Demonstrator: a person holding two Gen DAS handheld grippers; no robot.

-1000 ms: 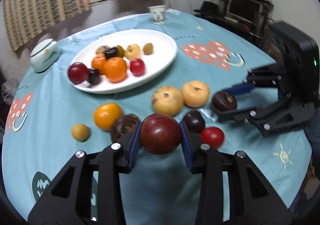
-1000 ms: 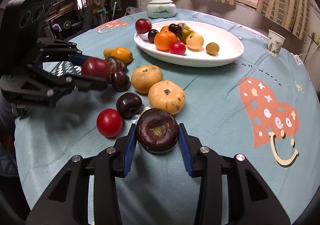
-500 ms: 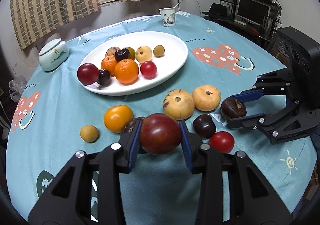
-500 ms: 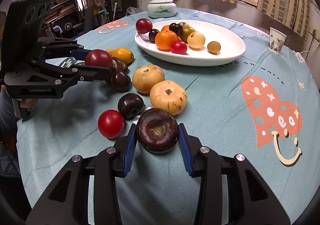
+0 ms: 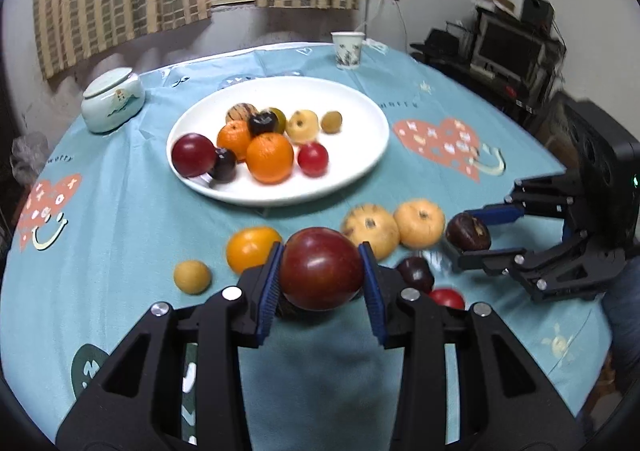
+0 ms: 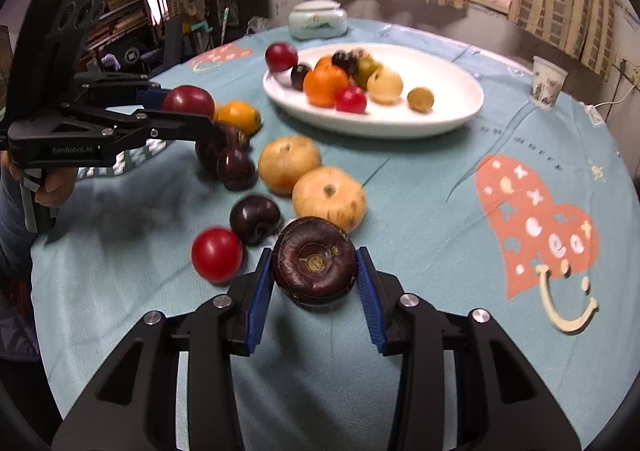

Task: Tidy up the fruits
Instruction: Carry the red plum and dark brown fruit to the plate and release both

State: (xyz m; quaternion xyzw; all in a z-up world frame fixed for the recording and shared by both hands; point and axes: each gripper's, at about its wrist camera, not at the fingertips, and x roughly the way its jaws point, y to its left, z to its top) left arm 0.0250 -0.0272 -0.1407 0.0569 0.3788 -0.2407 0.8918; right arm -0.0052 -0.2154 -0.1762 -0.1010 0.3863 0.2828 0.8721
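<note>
Nearest the left wrist camera, left tool (image 5: pixel 321 275) clamps a dark red plum (image 5: pixel 321 269), lifted clear of the counter (image 5: pixel 100 251). Right tool (image 6: pixel 315 277) grips a dark purple mangosteen (image 6: pixel 314 261); whether it rests on the cloth, cannot tell. Just beyond: red tomato (image 6: pixel 216 254), dark plum (image 6: pixel 254 218), two tan fruits (image 6: pixel 329 198). Farther off: white plate (image 5: pixel 360 155) holding oranges (image 5: pixel 269 157) and other fruit.
</note>
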